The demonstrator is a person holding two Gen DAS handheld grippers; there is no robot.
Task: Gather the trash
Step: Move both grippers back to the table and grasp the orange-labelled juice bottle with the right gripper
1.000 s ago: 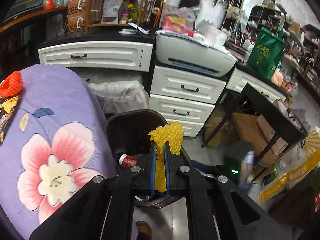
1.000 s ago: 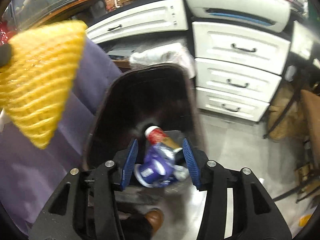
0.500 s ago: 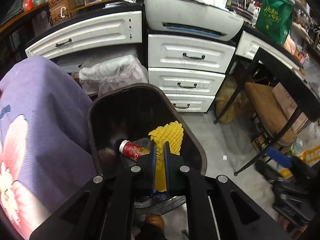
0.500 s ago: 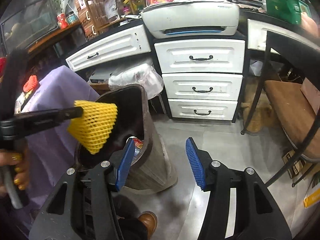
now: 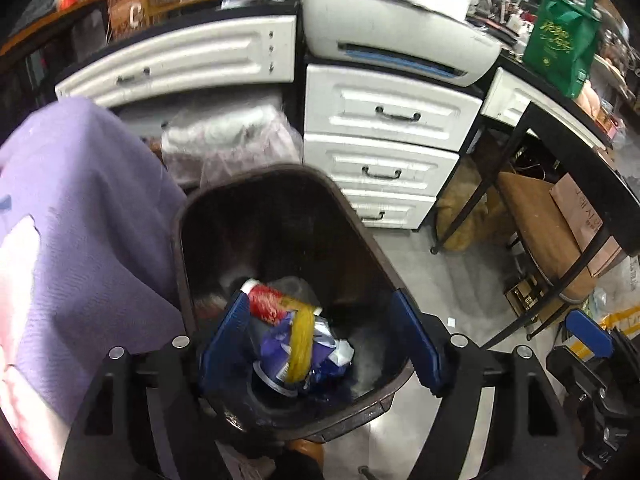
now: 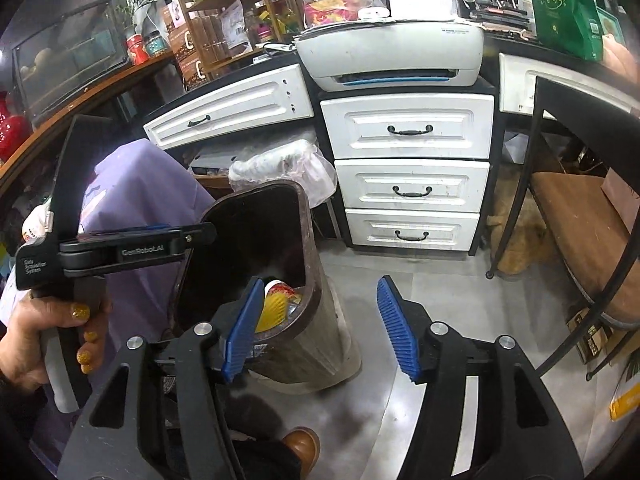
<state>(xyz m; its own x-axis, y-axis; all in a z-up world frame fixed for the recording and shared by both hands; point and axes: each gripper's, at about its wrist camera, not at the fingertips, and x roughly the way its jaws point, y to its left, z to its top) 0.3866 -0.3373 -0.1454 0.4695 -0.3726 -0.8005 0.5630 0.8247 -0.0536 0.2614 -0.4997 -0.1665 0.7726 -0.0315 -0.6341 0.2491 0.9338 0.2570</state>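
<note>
Left tool (image 5: 318, 344) held wide apart above dark bin (image 5: 280, 188), yellow foam net (image 5: 301, 346) seen inside among wrappers, right tool (image 6: 316, 326) spread wide, bin at its 10 o'clock.

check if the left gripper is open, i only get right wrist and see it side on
observer: open; the left gripper has nothing between its fingers
operator: where exactly is the yellow net, my finger blocks it
observer: the net is inside the bin, across a purple wrapper; it looks blurred
</note>
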